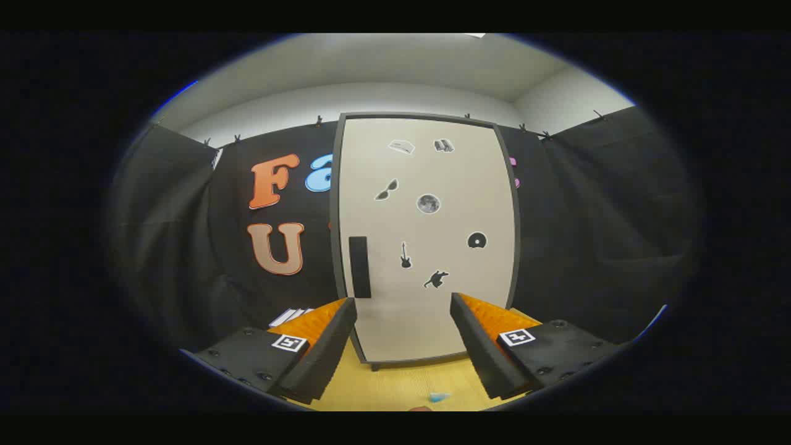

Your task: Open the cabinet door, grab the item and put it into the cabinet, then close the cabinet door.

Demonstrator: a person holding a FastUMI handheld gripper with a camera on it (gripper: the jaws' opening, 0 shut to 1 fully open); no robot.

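Status: early stage. The cabinet stands upright on the wooden table, directly ahead of the gripper. Its pale door sits flush inside the dark frame, so the door reads as closed. A dark vertical handle is mounted near the door's left edge, just beyond the left fingertip. Several small stickers are scattered over the door face.

Gripper state: the two fingers are spread wide apart with nothing between them. Neither finger touches the handle or the door. The gripper is aimed at the lower half of the door, with the handle a little to the left of the gap's centre line.

Item location: a small light-blue object lies on the table below the gripper, between the two fingers and nearer than the cabinet. It is partly cut off, so its kind cannot be told; it is judged to be the item to store.

Done: nothing visible. The door is not yet open.

Remaining, as judged:
1. Take the handle and swing the door open.
2. Pick up the item.
3. Place it inside.
4. Close the door.

A few pale sheets lie on the table behind the left finger.
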